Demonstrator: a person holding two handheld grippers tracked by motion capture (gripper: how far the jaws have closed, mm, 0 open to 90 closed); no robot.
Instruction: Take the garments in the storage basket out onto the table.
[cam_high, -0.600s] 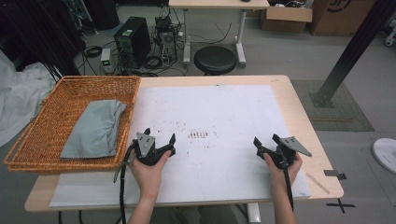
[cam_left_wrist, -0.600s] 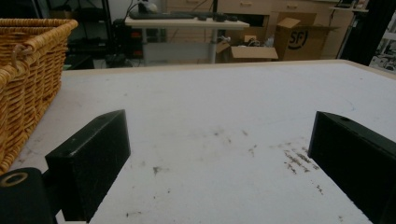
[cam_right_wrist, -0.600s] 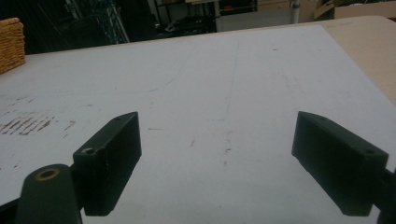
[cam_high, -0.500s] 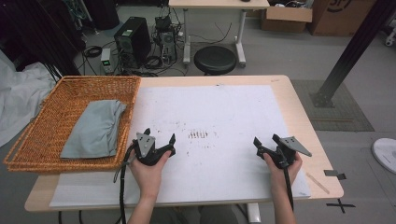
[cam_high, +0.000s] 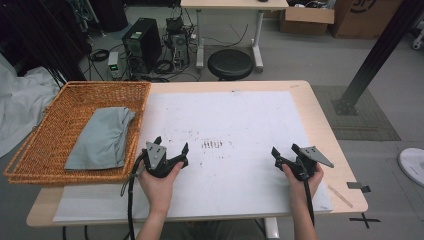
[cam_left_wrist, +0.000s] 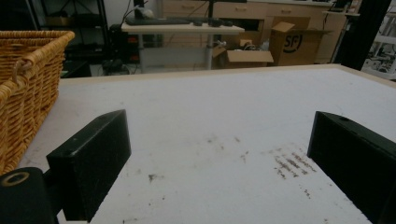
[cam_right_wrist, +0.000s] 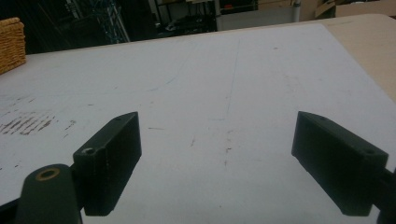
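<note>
Both grippers rest low on the white sheet (cam_high: 240, 125), jaws spread and empty: the left gripper (cam_high: 171, 150) sits just beside the basket (cam_high: 35, 150), likely readied for the grey cloth (cam_high: 102, 137) folded inside it (untouched); the right gripper (cam_high: 285, 152) waits well apart.

A brown cardboard box (cam_left_wrist: 299, 42) stood far beyond the open jaws of the left gripper, past the far table edge and toward the right jaw's side. Its front bore dark printed letters that read "SF", followed by a curved stroke like a bracket. In the high view another cardboard box (cam_high: 367, 15) showed part of a dark printed logo, cut off by the picture's top edge and not readable.
</note>
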